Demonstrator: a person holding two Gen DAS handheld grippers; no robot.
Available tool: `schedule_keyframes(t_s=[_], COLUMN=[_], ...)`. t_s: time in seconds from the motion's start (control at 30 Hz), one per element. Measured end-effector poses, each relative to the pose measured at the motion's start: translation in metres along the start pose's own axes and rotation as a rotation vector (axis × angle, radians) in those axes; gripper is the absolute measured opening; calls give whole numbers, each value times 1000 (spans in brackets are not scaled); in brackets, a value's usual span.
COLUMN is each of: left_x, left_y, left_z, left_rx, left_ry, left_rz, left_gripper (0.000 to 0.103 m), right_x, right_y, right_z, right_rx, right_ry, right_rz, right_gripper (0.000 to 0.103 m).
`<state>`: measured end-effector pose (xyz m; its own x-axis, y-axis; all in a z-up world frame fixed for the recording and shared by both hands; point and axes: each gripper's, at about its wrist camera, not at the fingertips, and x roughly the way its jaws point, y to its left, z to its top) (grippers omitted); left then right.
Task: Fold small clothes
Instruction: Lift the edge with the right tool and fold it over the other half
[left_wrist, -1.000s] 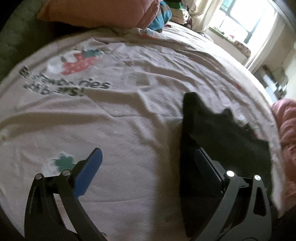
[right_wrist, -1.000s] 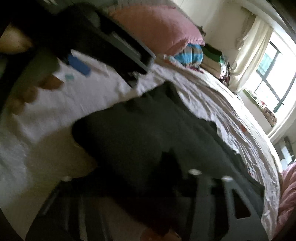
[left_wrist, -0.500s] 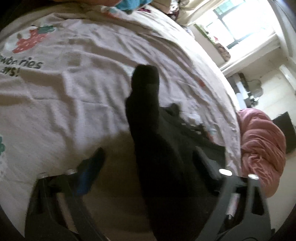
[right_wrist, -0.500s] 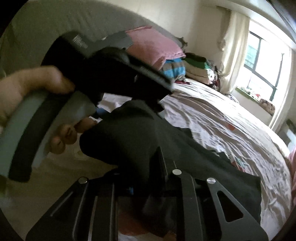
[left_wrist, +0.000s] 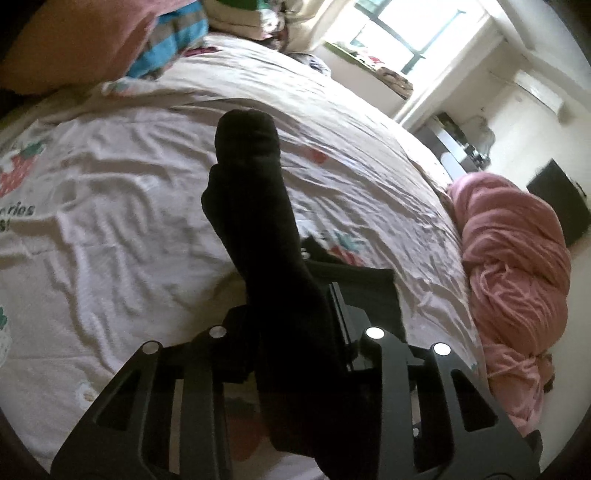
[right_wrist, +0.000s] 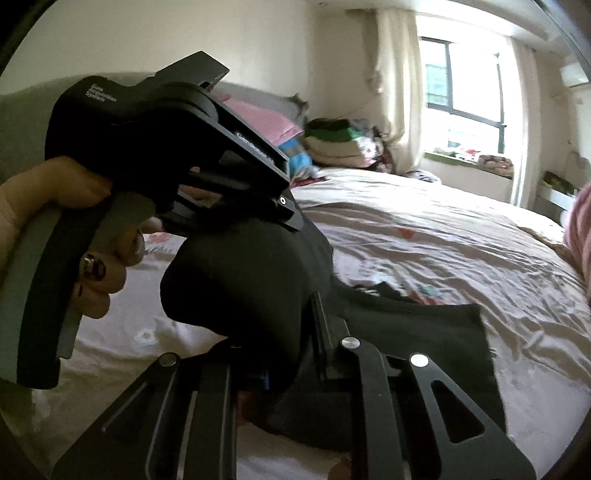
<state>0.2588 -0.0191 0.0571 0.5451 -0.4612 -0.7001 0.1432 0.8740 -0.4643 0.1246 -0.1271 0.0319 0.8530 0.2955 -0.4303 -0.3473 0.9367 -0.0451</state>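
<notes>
A small black garment (left_wrist: 255, 206) is lifted off the bed. My left gripper (left_wrist: 291, 325) is shut on one edge of it, and a fold of the cloth stands up in front of the camera. My right gripper (right_wrist: 291, 332) is shut on another part of the same black garment (right_wrist: 251, 280). The rest of the cloth trails onto the bed to the right (right_wrist: 436, 332). The left gripper's body and the hand holding it (right_wrist: 147, 155) fill the left of the right wrist view, close above the cloth.
The bed has a pale sheet with strawberry prints (left_wrist: 110, 221). A pink knitted bundle (left_wrist: 509, 266) lies at the bed's right edge. Pillows and folded clothes (right_wrist: 332, 144) are stacked at the head. A window (right_wrist: 469, 107) is beyond.
My left gripper was open over the flat garment; it has shut on the cloth and lifted it. Both grippers have risen and come close together.
</notes>
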Motion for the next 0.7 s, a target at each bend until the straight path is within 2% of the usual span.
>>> schedule_keyframes(t_s=[0.27, 0.7], left_x=[13, 54], left_y=[-41, -86], left_z=[-9, -26], left_rx=[76, 138], left_ry=[30, 104], left_rz=[12, 33], left_gripper=[25, 26], right_x=[-19, -20], right_y=[-34, -84], right_z=[-14, -48], right_rx=[76, 253], right_ry=[19, 91], right_rz=[-42, -36], right_gripper=[15, 15])
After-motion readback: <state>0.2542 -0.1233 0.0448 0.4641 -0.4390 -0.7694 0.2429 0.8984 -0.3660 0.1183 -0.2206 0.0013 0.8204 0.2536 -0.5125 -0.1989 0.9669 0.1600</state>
